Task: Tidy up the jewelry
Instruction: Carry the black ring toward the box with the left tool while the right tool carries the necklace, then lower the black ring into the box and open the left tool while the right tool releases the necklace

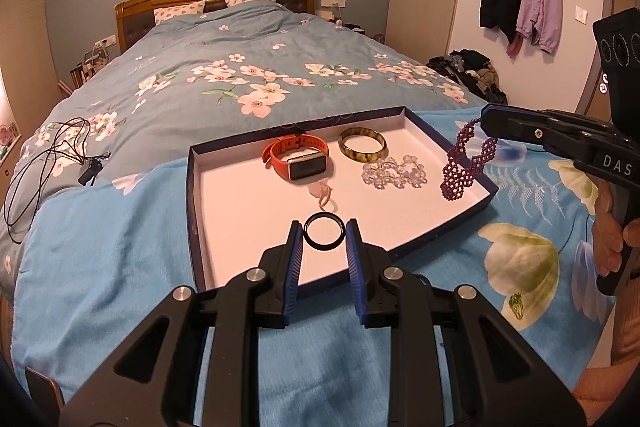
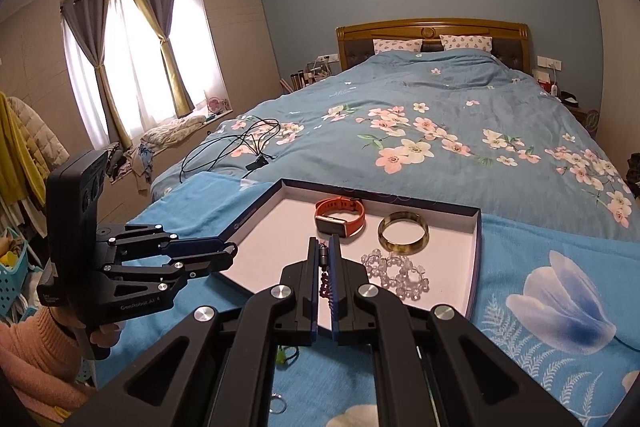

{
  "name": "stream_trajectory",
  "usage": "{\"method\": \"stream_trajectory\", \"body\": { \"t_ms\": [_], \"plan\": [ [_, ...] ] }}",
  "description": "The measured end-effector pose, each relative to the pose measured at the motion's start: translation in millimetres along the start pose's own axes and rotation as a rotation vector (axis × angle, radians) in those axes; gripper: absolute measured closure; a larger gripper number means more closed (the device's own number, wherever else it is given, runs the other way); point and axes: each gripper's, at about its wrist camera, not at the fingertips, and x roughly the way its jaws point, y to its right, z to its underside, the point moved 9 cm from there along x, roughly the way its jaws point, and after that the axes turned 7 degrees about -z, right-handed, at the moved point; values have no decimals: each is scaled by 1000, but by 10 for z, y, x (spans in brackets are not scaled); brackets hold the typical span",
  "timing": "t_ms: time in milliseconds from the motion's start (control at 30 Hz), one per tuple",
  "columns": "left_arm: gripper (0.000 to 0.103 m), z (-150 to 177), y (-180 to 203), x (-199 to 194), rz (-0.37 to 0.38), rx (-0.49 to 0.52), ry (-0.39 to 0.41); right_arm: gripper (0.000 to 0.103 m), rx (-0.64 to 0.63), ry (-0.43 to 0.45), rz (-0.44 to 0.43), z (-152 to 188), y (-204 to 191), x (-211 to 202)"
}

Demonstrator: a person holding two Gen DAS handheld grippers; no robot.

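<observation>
Jaws on the left gripper stand narrow and pinch a thin black ring by its outer edge, holding it just above the near part of the shallow blue-walled tray that lies on the bed. Those of the right gripper are closed on a purple beaded bracelet, gripped near its small metal clasp, so the woven band dangles limp over the tray's right rim. Already lying in the tray are an orange-strapped watch, a mottled green-brown bangle, a clear beaded bracelet and a small pale pink piece whose kind cannot be told. The ring looks light, stiff and smooth, so it is likely to slip or twist between the pads unless squeezed squarely across its width; set down on the card floor it would probably roll little. The purple bracelet looks soft and floppy, and will likely swing and fold wherever it is lowered, so taking it near the clasp and letting the loose end touch down first seems the surest way. Both need only a gentle grip.
</observation>
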Motion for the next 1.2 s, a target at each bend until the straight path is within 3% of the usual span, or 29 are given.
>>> {"method": "stream_trajectory", "body": {
  "t_ms": [1200],
  "plan": [
    [81, -174, 121, 635, -19, 23, -67, 100, 74, -70, -1, -12, 307, 527]
  ]
}}
